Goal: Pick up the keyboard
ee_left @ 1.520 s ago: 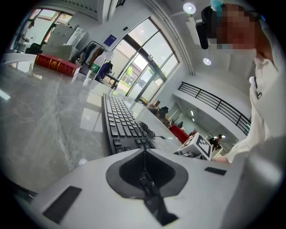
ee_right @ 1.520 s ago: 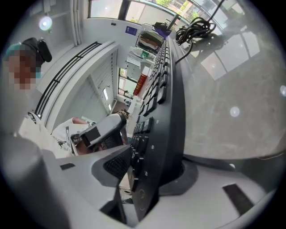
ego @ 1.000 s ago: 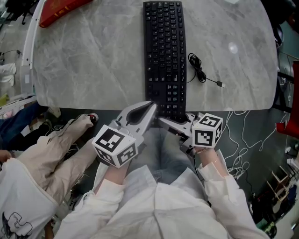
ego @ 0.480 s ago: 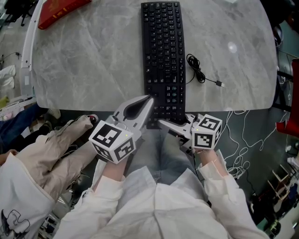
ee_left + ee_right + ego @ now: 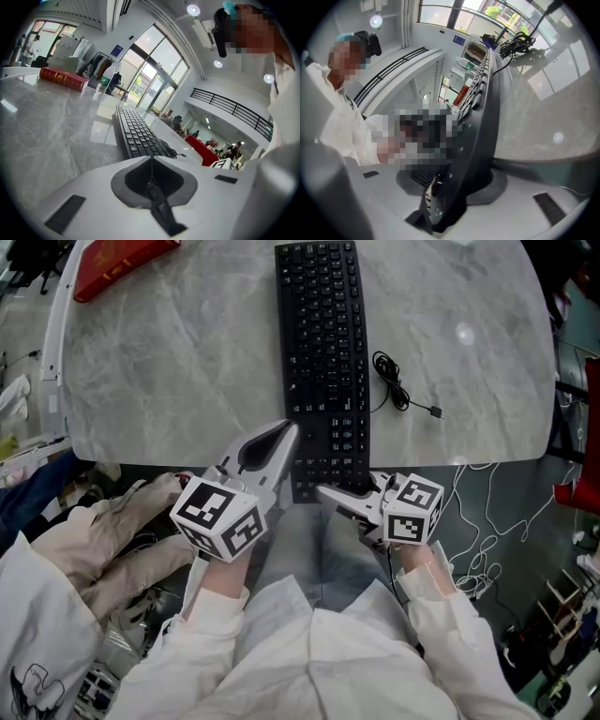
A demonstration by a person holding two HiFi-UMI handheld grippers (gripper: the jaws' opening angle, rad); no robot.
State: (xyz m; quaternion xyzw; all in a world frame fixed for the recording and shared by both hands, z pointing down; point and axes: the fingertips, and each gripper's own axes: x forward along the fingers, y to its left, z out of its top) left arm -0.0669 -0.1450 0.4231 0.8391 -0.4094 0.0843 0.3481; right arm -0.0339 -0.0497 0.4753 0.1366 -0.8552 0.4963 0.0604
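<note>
Grey veined stone-look tabletop, smooth and glossy, rounded corners. Flat black keyboard lies lengthwise away from the person, long slim rectangle, matte keys; its near end sticks out past the table's near edge. Thin black cable in a loose coil just right of it. Red hardback book at far left corner. Right gripper, white plastic, is clamped on the keyboard's near end; its own view shows the thin dark slab pinched edge-on between the jaws. Left gripper has jaws pressed together with nothing in them, tip just beside the keyboard's left edge; contact unclear. Checkered marker cubes on both.
</note>
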